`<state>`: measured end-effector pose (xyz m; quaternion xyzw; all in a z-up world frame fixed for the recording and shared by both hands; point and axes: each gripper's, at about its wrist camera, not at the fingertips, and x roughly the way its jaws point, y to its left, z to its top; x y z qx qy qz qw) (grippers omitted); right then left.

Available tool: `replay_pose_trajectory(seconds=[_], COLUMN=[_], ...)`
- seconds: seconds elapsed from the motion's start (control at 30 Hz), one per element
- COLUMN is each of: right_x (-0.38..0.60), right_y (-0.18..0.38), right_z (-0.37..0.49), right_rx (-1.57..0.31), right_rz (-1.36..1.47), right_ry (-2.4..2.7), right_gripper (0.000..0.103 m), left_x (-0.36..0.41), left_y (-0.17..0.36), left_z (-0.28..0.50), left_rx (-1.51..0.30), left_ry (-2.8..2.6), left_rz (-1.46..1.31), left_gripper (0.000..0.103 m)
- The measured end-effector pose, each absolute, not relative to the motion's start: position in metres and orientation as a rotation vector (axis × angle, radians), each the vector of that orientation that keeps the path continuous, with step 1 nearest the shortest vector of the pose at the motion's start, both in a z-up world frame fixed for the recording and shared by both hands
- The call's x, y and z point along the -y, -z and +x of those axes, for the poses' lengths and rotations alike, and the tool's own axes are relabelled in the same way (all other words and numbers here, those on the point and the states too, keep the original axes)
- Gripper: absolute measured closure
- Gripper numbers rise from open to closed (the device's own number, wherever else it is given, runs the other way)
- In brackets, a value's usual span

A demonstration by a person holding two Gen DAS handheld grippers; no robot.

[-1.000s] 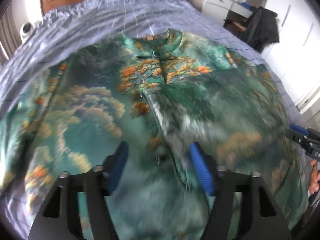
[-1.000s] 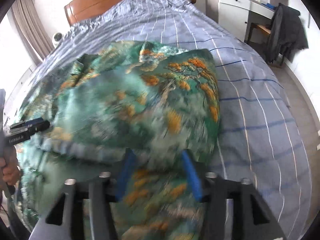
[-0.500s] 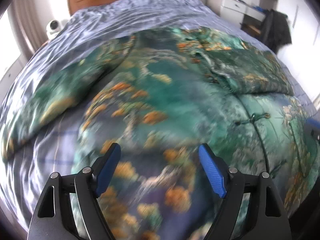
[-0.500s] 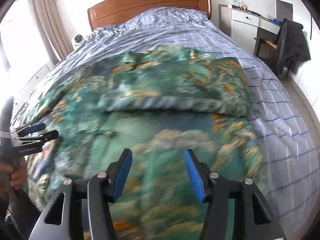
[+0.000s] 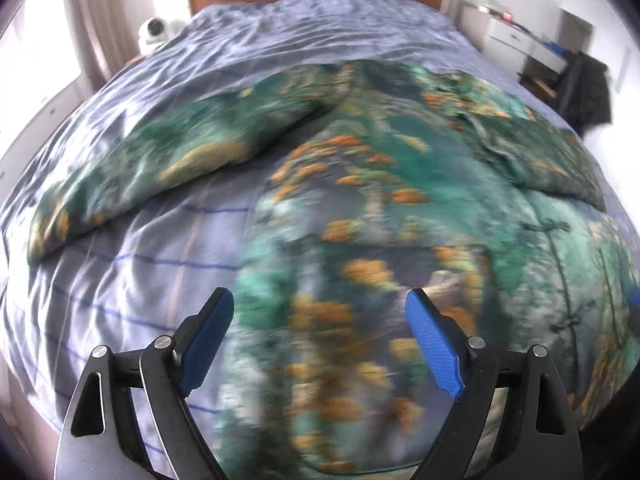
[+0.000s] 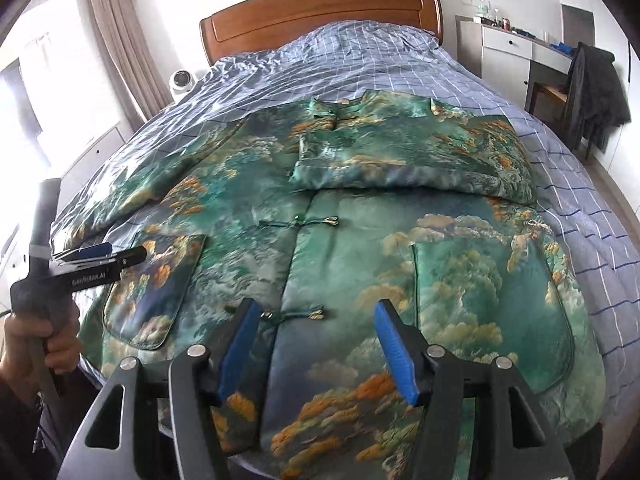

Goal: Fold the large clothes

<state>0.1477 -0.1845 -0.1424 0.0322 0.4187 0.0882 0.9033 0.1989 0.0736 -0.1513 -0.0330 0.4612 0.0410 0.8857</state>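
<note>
A large green padded jacket (image 6: 344,240) with orange tree print lies front up on the bed, collar toward the headboard. Its right sleeve (image 6: 420,160) is folded across the chest. Its left sleeve (image 5: 168,160) lies stretched out to the left on the bedspread. My right gripper (image 6: 316,328) is open and empty above the jacket's lower front, near the knot buttons. My left gripper (image 5: 320,320) is open and empty above the jacket's left hem; it also shows in the right wrist view (image 6: 116,258), held in a hand at the bed's left edge.
The blue checked bedspread (image 6: 360,60) covers the bed up to a wooden headboard (image 6: 320,12). A white round camera (image 6: 182,80) sits left of the pillows. A white desk (image 6: 512,48) and a chair with a dark coat (image 6: 592,84) stand at the right.
Both grippers have pulled back toward the foot of the bed, open and empty. The left gripper swung left, so the stretched left sleeve now shows. The right sleeve stays folded over the chest.
</note>
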Motion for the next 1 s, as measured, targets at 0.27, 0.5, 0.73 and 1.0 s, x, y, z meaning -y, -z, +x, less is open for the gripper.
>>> replay_pose_trajectory(seconds=[0.27, 0.5, 0.73, 1.0], right_x=[0.176, 0.17, 0.157, 0.146], right_y=[0.147, 0.147, 0.147, 0.152], right_z=[0.132, 0.127, 0.126, 0.125], right_rx=[-0.876, -0.88, -0.899, -0.918], right_rz=[0.031, 0.012, -0.031, -0.041], right_ry=[-0.203, -0.217, -0.247, -0.278], right_gripper=[0.042, 0.042, 0.042, 0.042], left_x=[-0.182, -0.297, -0.354, -0.329], left_y=[0.145, 0.169, 0.201, 0.171], left_z=[0.218, 0.228, 0.229, 0.256], left_rx=[-0.934, -0.847, -0.744, -0.79], left_ry=[-0.236, -0.481, -0.639, -0.664], left_rz=[-0.367, -0.771, -0.995, -0.66], left_gripper=[0.014, 0.012, 0.013, 0.093])
